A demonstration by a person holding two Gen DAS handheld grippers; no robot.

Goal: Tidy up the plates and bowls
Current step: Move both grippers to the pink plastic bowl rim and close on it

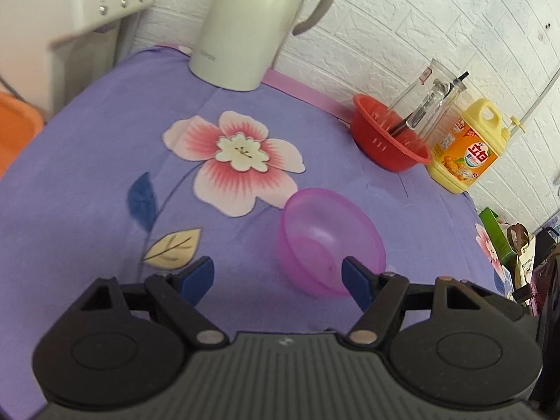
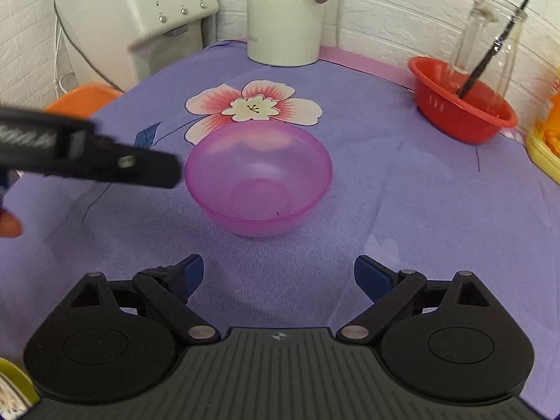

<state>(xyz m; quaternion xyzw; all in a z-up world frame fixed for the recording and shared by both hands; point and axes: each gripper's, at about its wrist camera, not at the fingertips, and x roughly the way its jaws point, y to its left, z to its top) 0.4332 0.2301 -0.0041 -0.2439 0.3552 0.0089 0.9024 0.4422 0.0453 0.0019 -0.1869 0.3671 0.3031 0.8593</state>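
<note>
A translucent pink bowl (image 1: pixel 330 241) stands upright and empty on the purple flowered cloth (image 1: pixel 87 161). My left gripper (image 1: pixel 278 278) is open, and its right fingertip overlaps the bowl's near rim in the left wrist view. In the right wrist view the bowl (image 2: pixel 259 178) sits at centre, ahead of my open, empty right gripper (image 2: pixel 278 276). The left gripper's black body (image 2: pixel 87 154) reaches in from the left, close beside the bowl.
A red colander (image 1: pixel 388 140) holding a glass jar (image 1: pixel 425 105) stands at the back right, next to a yellow detergent bottle (image 1: pixel 467 150). A cream thermos jug (image 1: pixel 252 24) and a white appliance (image 2: pixel 140 10) stand at the back. An orange bin (image 1: pixel 14 129) is at the left.
</note>
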